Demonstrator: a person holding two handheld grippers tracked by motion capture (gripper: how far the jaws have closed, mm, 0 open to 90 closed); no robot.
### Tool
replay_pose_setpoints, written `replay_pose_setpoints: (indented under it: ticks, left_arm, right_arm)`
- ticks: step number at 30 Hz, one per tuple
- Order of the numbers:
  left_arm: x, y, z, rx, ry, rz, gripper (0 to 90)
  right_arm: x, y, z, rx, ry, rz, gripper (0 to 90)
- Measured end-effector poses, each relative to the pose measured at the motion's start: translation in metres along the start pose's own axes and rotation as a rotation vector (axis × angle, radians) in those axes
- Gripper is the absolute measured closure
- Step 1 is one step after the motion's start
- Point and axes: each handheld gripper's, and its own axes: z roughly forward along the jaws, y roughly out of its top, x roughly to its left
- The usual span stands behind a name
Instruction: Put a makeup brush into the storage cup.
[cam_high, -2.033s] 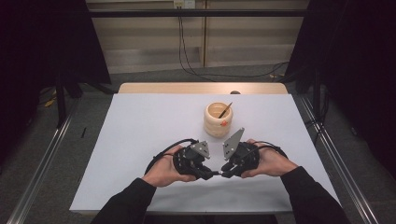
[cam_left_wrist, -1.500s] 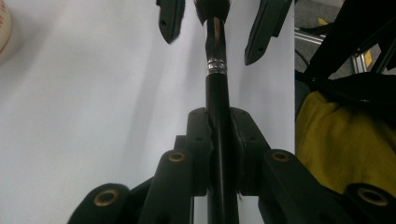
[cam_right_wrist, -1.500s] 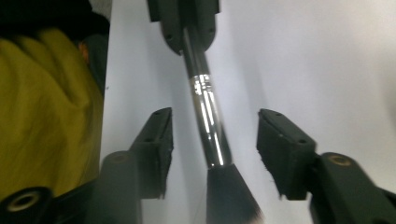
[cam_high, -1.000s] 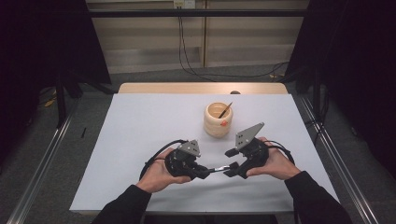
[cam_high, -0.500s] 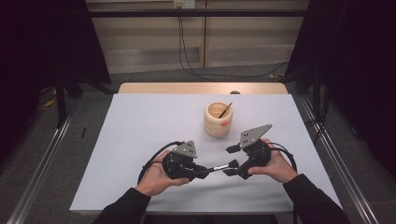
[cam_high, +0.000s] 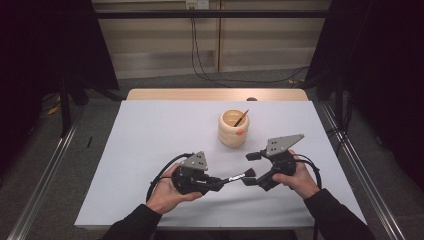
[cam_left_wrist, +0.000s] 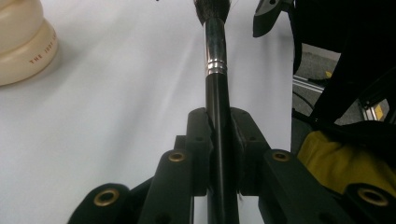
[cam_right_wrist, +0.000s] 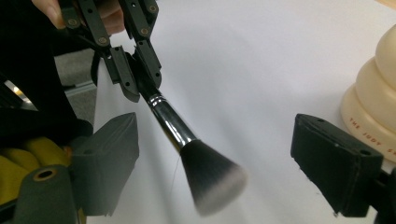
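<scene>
A makeup brush (cam_high: 239, 177) with a black handle, silver ferrule and dark, white-tipped bristles lies nearly level above the white table. My left gripper (cam_high: 217, 184) is shut on its handle (cam_left_wrist: 216, 56), clamped between both jaws (cam_left_wrist: 218, 121). My right gripper (cam_high: 249, 169) faces it and is open. In the right gripper view its jaws stand wide on either side of the brush head (cam_right_wrist: 210, 179) without touching it (cam_right_wrist: 224, 158). The left gripper (cam_right_wrist: 135, 70) shows beyond, gripping the handle. A cream ribbed holder (cam_high: 233, 129) stands behind, with a thin brush (cam_high: 241, 118) leaning inside.
The white table sheet (cam_high: 150, 135) spreads wide to the left and front. A wooden table edge (cam_high: 215, 94) runs along the back. Metal rails (cam_high: 45, 170) flank both sides. The cream holder (cam_right_wrist: 373, 107) sits close to the right gripper's right jaw.
The two grippers, close together two seconds ago, have drawn apart: left toward the person and leftward, right to the right. The brush now spans the gap between them.
</scene>
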Motion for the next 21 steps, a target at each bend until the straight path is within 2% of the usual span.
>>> replay_pose_setpoints:
  ticks: [5,8,12,16,21]
  left_arm:
    - [-0.002,0.001,-0.003,-0.048,-0.010,0.000,79.6]
    - [-0.002,0.001,-0.005,-0.074,-0.012,0.001,79.6]
    - [-0.003,0.001,-0.008,-0.120,-0.002,0.000,79.6]
    - [-0.004,0.002,-0.013,-0.176,0.029,0.003,79.6]
    - [-0.004,0.004,-0.019,-0.223,0.027,-0.001,79.6]
  right_arm:
    - [0.001,0.000,-0.005,-0.057,-0.026,0.001,15.3]
    - [0.000,0.002,-0.012,-0.110,-0.016,0.003,15.7]
    - [-0.001,0.004,-0.019,-0.162,-0.015,-0.003,16.4]
    - [-0.002,0.005,-0.022,-0.202,-0.008,0.008,16.4]
    - [0.000,0.009,-0.024,-0.245,-0.014,0.004,16.4]
